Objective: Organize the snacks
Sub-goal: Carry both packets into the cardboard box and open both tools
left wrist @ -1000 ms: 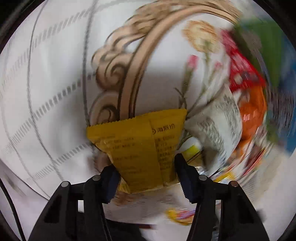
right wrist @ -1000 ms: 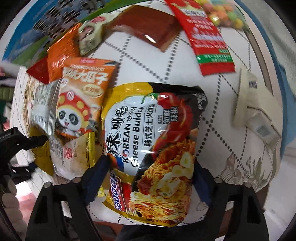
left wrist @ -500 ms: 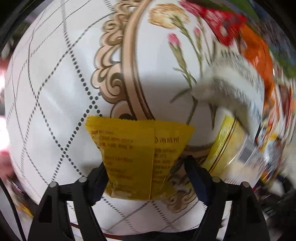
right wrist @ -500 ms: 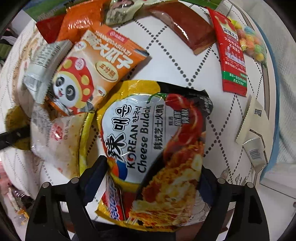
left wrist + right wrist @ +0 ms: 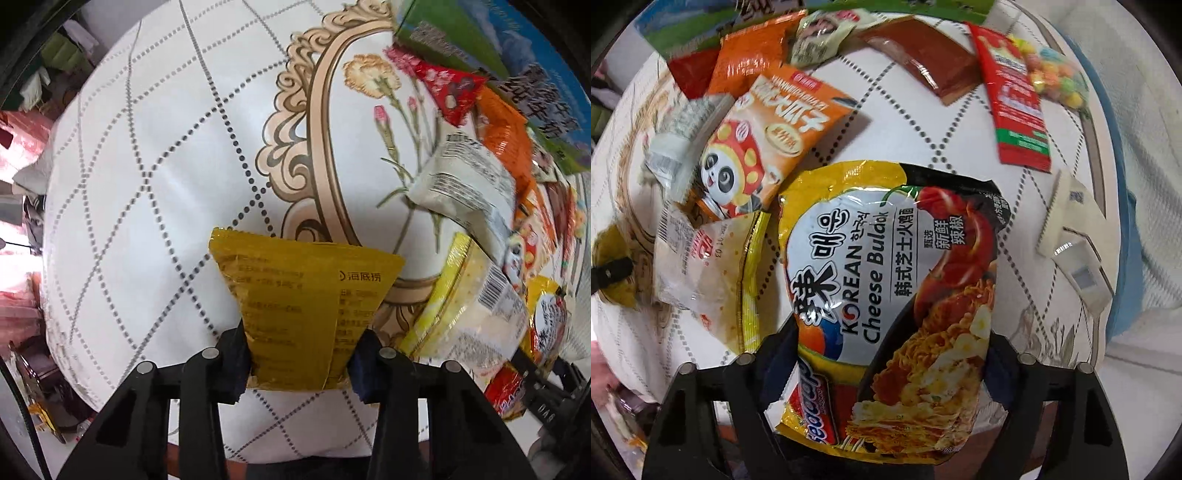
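Item: yellow sachet, now clamped in my L gripper, lifted off cloth vs a sec ago; R gripper closing round noodle pack, sorting underway

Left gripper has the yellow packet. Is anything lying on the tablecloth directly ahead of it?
Nothing visible: the yellow packet sits over bare tablecloth. The snack pile lies off to the right.

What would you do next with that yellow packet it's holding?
Probably carry the yellow packet, pinched in the left tool, over the bare tablecloth and set it down there, since the other snacks crowd the opposite side.
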Motion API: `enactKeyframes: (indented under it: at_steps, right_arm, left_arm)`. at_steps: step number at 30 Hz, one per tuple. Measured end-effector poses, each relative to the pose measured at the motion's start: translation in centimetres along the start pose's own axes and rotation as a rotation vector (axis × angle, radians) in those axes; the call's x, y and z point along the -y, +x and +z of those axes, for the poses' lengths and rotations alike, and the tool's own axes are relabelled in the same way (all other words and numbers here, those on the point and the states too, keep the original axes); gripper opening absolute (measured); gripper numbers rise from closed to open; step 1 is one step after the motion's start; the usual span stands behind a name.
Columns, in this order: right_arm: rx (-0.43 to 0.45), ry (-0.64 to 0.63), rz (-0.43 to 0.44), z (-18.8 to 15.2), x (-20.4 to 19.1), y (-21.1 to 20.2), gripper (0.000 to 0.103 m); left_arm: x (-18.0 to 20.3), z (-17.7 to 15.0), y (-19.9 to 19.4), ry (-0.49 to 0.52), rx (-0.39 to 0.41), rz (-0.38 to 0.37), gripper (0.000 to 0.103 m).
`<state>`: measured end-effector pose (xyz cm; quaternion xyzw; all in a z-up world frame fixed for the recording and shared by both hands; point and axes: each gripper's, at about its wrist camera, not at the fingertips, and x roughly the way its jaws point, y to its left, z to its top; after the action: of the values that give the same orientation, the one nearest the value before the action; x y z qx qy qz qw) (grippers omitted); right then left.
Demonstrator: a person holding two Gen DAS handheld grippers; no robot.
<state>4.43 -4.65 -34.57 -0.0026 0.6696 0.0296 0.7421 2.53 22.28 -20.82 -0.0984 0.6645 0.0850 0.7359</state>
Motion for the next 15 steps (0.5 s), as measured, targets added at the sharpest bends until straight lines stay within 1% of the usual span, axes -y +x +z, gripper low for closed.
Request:
enactKeyframes:
  at_steps: [4,8,9,12,15]
  right_arm:
    - [0.020,0.027,0.044,-1.1,0.7,-1.4,0.084]
    - [0.051,0.037,0.122,-1.2,2.5,-3.9,0.084]
    - [0.061,0.035,0.142,-1.1,2.6,-4.5,0.084]
    - [0.106,0.024,0.213,-0.3,2.8,-7.1,0.084]
    - [0.156,0.003,0.272,3.0,4.1,-11.3,0.084]
  left_arm:
    - [-1.2,-3.0,-3.6,0.021,0.015,-0.002,0.039]
    - [-1.2,-5.0,-7.9,0.042,0.035,-0.033,0.039]
    - [-0.8,-5.0,-8.8,0.045,0.042,-0.043,0.039]
    - [0.1,-5.1,-13.0,0.061,0.082,-0.088,0.039]
    - [1.5,-2.3,-17.2,0.071,0.128,-0.157,0.039]
